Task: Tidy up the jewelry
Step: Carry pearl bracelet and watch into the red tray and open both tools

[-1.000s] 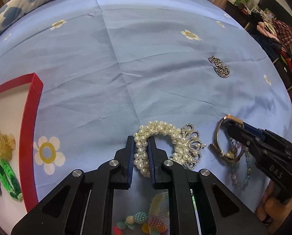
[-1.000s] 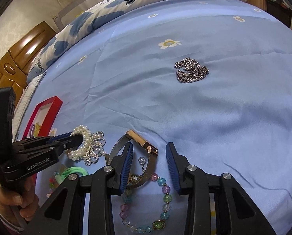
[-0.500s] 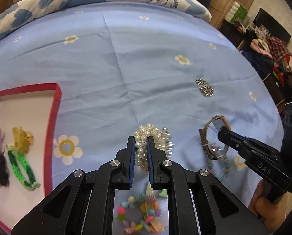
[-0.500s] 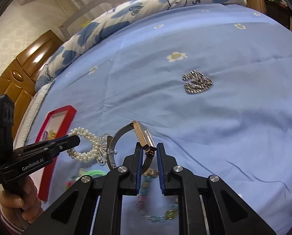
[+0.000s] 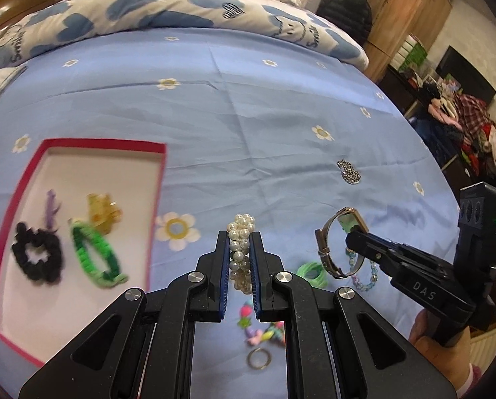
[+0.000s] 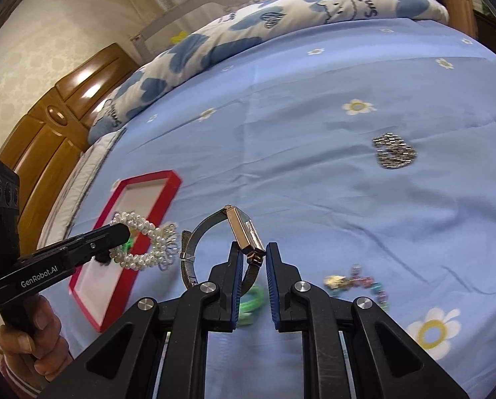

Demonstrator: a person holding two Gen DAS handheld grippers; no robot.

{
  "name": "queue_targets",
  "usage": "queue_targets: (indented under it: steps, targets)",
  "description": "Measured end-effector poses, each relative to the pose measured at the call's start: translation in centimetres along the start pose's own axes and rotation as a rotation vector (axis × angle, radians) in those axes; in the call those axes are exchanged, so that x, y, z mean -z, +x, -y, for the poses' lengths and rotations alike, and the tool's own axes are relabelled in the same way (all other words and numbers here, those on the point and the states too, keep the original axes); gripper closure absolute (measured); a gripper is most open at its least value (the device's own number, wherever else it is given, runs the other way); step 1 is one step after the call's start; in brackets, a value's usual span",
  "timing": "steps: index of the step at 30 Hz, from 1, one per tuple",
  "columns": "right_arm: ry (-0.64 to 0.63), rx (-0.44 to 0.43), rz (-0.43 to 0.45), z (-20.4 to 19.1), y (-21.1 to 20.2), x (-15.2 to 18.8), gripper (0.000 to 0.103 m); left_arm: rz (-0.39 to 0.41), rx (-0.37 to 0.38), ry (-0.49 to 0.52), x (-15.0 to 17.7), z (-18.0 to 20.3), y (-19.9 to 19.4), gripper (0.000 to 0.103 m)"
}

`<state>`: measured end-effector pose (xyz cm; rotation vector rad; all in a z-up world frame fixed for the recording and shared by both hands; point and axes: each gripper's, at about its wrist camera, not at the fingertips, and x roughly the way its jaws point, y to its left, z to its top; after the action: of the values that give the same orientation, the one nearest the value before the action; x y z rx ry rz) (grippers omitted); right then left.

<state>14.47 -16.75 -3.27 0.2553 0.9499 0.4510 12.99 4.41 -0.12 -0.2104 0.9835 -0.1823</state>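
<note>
My left gripper [image 5: 239, 237] is shut on a pearl bracelet [image 5: 240, 232] and holds it above the blue bedsheet; it shows in the right wrist view [image 6: 138, 244] with its silver charm. My right gripper [image 6: 251, 249] is shut on a gold-cased wristwatch [image 6: 244, 232] with a grey mesh band, lifted off the bed; it also shows in the left wrist view [image 5: 334, 242]. A red-rimmed white tray [image 5: 159, 186] lies to the left and holds a black scrunchie [image 5: 36, 256], a green band [image 5: 94, 256], a yellow clip [image 5: 101, 211] and a purple piece [image 5: 51, 206].
A silver chain [image 6: 394, 151] lies far right on the sheet. Below the grippers lie a green band [image 5: 311, 271], a glass bead bracelet [image 6: 364, 284], colourful beads [image 5: 261, 329] and a gold ring [image 5: 257, 359]. A rolled quilt [image 5: 168, 10] lies at the back.
Both grippers closed on their items and lifted them off the sheet. The left one swung toward the tray, which now shows more fully.
</note>
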Motion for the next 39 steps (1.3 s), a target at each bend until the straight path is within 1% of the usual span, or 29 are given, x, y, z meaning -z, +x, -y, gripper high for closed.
queue_targets:
  steps: [6, 17, 29, 34, 39]
  targets:
    - [-0.037, -0.052, -0.022, -3.2, 0.9, 0.6, 0.089, 0.021, -0.021, -0.086, 1.2, -3.2, -2.3, 0.093]
    - [-0.118, -0.125, -0.074, -8.6, 3.1, 1.5, 0.089, 0.061, -0.065, -0.193, 3.1, -8.3, -5.6, 0.093]
    - [-0.216, -0.19, -0.143, -14.6, 6.1, 2.4, 0.089, 0.071, -0.093, -0.28, 4.5, -13.1, -6.9, 0.093]
    - [-0.255, -0.196, -0.173, -16.7, 7.6, 2.7, 0.089, 0.065, -0.107, -0.298, 4.8, -14.6, -6.8, 0.093]
    - [-0.285, -0.19, -0.201, -18.3, 9.3, 2.8, 0.089, 0.049, -0.129, -0.334, 5.2, -16.9, -5.8, 0.093]
